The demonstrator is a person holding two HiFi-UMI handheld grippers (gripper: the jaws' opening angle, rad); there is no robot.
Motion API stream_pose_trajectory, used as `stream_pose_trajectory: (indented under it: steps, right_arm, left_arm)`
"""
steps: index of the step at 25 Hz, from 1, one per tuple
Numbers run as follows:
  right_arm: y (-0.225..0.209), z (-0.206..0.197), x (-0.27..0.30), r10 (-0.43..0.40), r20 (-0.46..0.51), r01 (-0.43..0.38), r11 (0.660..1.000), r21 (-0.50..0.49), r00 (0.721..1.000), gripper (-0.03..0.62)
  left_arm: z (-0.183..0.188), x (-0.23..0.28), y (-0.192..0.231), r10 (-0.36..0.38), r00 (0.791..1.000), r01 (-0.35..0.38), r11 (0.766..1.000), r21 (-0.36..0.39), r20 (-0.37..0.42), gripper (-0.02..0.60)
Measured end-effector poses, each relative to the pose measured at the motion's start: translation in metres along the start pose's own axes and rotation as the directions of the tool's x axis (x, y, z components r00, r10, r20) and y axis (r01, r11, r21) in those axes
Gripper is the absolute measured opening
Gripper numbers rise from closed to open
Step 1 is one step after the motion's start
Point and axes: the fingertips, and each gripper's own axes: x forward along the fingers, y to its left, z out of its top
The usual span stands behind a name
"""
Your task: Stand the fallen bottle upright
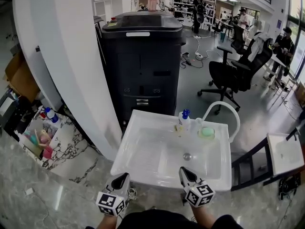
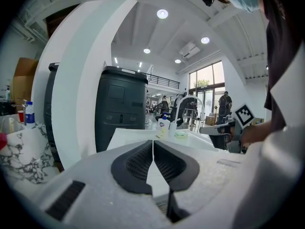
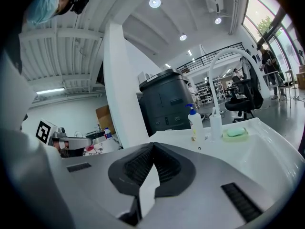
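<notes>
A white pump bottle with a blue top [image 1: 184,119] stands upright on the far rim of the white sink [image 1: 143,168], beside a green soap in its dish [image 1: 207,132] and the arched white faucet [image 1: 224,109]. My left gripper [image 1: 123,178] and right gripper [image 1: 185,172] hover at the sink's near edge, both shut with nothing between the jaws. The left gripper view shows shut jaws [image 2: 153,142] pointing across the basin at the bottle [image 2: 164,126]. In the right gripper view the jaws [image 3: 152,146] are shut too, with the bottle [image 3: 195,123] ahead to the right.
A tall black cabinet [image 1: 140,66] stands behind the sink and a white pillar [image 1: 71,56] to its left. A marble counter with small bottles [image 1: 50,116] lies at the left. A black office chair [image 1: 236,73] and a small white table [image 1: 285,152] are on the right.
</notes>
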Motion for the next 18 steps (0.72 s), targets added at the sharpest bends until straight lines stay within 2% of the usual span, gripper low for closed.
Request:
stream_pose_trajectory:
  steps: [10,18]
  right_arm:
    - [0.0015,-0.0037,-0.0027,0.007,-0.02,-0.008,0.999,-0.047,1.0,0.003]
    - [0.0026,-0.0032,0.0031,0.011,-0.024,-0.012,0.999,-0.047,1.0,0.003]
  left_arm:
    - [-0.0002,-0.0023,-0.0065,0.003,1.0,-0.003,1.0,0.005,0.001,0.025]
    - [0.0048,0.0021,-0.0064,-0.012,1.0,0.012,1.0,0.013,0.002,0.025]
